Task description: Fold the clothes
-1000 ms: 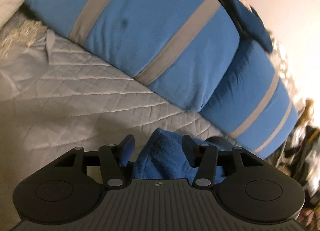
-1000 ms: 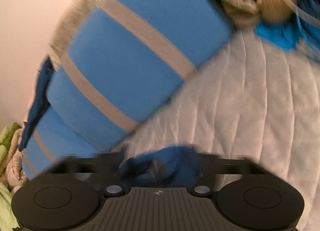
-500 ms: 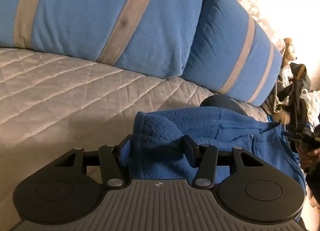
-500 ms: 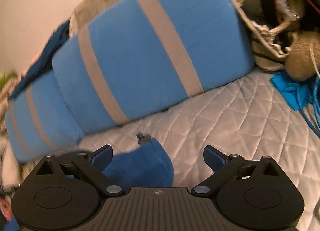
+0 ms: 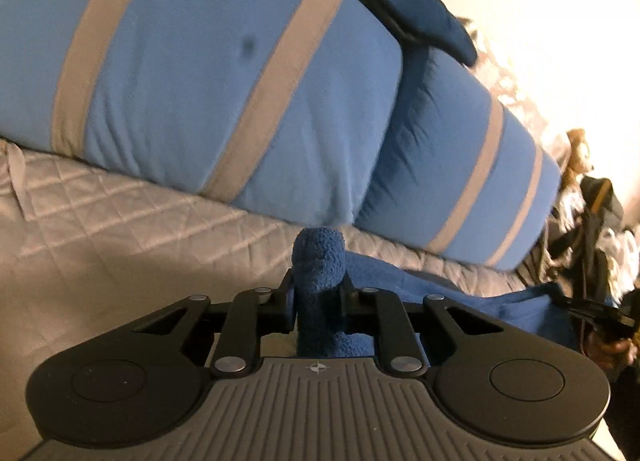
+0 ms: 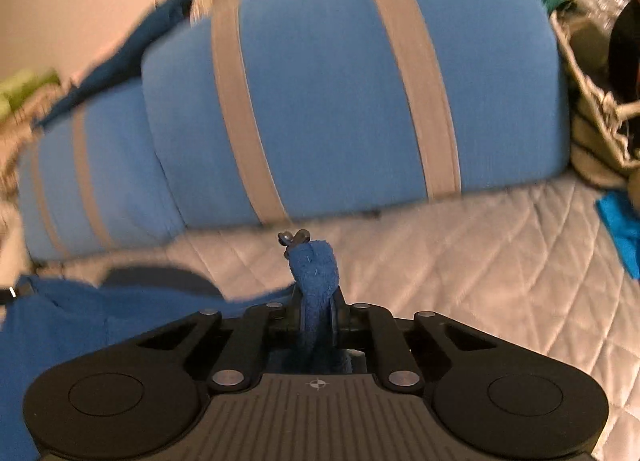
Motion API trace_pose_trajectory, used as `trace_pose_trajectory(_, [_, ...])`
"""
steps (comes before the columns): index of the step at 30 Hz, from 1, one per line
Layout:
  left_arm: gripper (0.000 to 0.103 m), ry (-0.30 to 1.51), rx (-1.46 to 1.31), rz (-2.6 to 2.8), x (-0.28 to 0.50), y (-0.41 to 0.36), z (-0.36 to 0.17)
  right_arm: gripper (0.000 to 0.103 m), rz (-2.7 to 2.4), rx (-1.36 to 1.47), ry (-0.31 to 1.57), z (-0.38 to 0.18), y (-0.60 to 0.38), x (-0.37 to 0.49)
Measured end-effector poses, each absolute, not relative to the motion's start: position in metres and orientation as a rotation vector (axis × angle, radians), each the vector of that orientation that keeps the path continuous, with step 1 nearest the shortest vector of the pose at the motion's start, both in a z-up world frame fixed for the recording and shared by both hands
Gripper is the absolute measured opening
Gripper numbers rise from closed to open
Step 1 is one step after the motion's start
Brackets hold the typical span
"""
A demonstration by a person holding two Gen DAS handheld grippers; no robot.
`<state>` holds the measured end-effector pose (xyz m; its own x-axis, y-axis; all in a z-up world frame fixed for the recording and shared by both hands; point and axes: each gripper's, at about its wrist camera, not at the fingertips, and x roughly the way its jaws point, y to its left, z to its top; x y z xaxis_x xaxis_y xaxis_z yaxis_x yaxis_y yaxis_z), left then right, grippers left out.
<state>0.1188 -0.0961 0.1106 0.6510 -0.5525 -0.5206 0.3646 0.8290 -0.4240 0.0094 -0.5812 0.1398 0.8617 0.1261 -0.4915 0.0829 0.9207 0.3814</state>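
Quilted grey bedspread (image 5: pixel 120 229) stretches under you, with striped blue pillows (image 5: pixel 224 73) lined up along the wall. Your left gripper (image 5: pixel 318 297) is pinched on a bunched fold of the blue fleece jacket (image 5: pixel 452 293); your right gripper (image 6: pixel 318 307) is pinched on another edge of it by the zipper pull (image 6: pixel 294 238). The jacket hangs between them over the bed.

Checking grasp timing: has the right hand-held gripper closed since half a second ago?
Yes. The right hand-held gripper, open before, is shut on the blue fleece, still facing the striped pillow.
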Motion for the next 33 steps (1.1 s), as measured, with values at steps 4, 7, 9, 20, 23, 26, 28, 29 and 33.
trace_pose_trajectory(4, [0.02,0.707,-0.284,-0.441,0.134,-0.108,0.101,0.013,0.016,0.431,0.486,0.155,-0.583,0.017])
trace_pose_trajectory(7, [0.027,0.779,-0.306,-0.353,0.146,-0.118,0.086,0.02,-0.034,0.398,0.497,0.156,-0.574,0.032])
trace_pose_trajectory(9, [0.031,0.779,-0.322,-0.307,0.142,-0.118,0.086,0.042,-0.095,0.368,0.512,0.153,-0.568,0.039])
trace_pose_trajectory(20, [0.062,0.711,0.004,-0.34,0.101,-0.1,0.181,0.103,-0.198,0.079,0.583,0.167,-0.561,-0.026])
trace_pose_trajectory(23, [0.063,0.677,0.034,-0.349,0.095,-0.103,0.223,0.103,-0.215,0.094,0.579,0.176,-0.561,-0.042])
trace_pose_trajectory(26, [0.075,0.585,0.006,-0.38,0.074,-0.105,0.257,0.103,-0.218,0.126,0.553,0.19,-0.559,-0.056])
trace_pose_trajectory(28, [0.079,0.561,-0.012,-0.405,0.056,-0.111,0.263,0.103,-0.211,0.136,0.537,0.199,-0.554,-0.065])
trace_pose_trajectory(29, [0.079,0.561,-0.012,-0.418,0.048,-0.116,0.263,0.103,-0.202,0.134,0.531,0.203,-0.55,-0.07])
trace_pose_trajectory(33, [0.079,0.573,0.014,-0.454,0.01,-0.136,0.244,0.103,-0.144,0.114,0.525,0.21,-0.531,-0.089])
